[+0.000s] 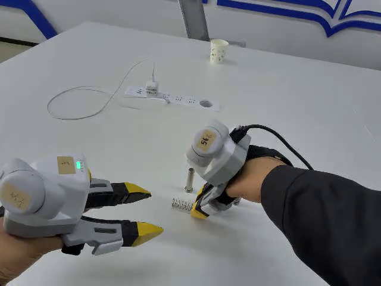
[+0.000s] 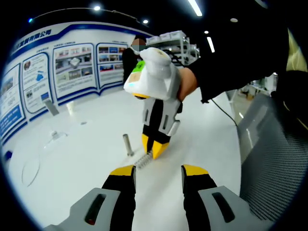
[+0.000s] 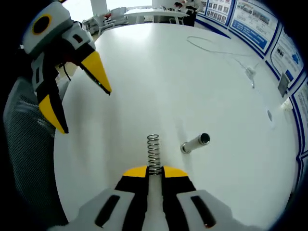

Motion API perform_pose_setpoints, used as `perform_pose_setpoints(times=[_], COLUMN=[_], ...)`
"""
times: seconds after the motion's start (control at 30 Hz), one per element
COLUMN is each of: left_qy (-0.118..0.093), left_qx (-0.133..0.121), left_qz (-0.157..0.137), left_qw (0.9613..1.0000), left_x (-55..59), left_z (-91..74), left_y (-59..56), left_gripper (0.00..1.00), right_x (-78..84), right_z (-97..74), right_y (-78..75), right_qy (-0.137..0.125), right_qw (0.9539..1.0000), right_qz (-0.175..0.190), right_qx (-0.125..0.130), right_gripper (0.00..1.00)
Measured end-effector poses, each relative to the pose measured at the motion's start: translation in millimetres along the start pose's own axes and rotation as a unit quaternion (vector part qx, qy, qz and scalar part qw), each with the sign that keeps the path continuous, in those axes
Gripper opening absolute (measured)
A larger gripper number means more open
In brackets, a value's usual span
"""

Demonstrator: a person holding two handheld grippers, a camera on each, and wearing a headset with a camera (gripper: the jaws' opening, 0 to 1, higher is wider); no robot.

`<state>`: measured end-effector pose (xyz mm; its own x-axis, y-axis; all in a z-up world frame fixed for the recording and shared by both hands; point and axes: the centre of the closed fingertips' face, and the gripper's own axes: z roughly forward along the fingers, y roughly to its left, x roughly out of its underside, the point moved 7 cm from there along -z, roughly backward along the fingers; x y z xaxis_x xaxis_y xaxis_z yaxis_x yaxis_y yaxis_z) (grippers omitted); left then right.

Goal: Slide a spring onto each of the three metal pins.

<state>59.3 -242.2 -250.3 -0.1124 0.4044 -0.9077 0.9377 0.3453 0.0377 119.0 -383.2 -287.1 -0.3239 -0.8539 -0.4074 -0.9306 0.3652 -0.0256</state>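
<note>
Spring (image 3: 153, 154) lies flat on the white bench (image 1: 297, 119) just beside the metal pin (image 1: 190, 179), on the side nearer the person. One end of it is pinched between the fingers of the right gripper (image 3: 154, 172).

The bench spreads wide and bare on every side of the pin. Its far edge runs well beyond the pin, and in the right gripper view the near edge curves past well apart from the pin.

The left gripper (image 1: 146, 210) hovers to the pin's left, nearer the person. Its yellow-tipped fingers are spread apart with nothing between them and point toward the pin. The right gripper tilts down just beside the pin, held by a hand in a dark sleeve (image 1: 321, 214), with its fingers closed on the spring's end.

A white power strip (image 1: 178, 99) lies well beyond the pin, and a thin white cable (image 1: 77, 90) loops off to its left. A paper cup (image 1: 218, 51) stands farther back still.

The pin is a short grey metal cylinder standing upright on the bench, bare, with a dark top end. The spring is a thin, tightly wound silver coil. It is straight, and its free end points away from the gripper and past the pin without touching it.
</note>
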Motion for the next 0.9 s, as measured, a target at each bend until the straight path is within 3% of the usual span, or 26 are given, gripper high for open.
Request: perform_pose_setpoints(times=[0.5,0.9], left_qy=[0.0,-0.005], left_qx=[0.008,0.028], left_qz=[0.012,0.028], left_qw=[0.9999,0.9992], left_x=[-7.7,-16.2], left_z=[8.3,14.7], left_y=[0.5,-7.6], left_gripper=[0.38,0.35], right_x=[-7.1,-17.0], right_z=[-39.8,-67.6], right_y=[19.5,45.0], right_qy=[-0.003,-0.011], right_qw=[0.9977,0.9918], right_qz=[-0.067,-0.125], right_qx=[-0.014,-0.025], right_gripper=[0.11,0.11])
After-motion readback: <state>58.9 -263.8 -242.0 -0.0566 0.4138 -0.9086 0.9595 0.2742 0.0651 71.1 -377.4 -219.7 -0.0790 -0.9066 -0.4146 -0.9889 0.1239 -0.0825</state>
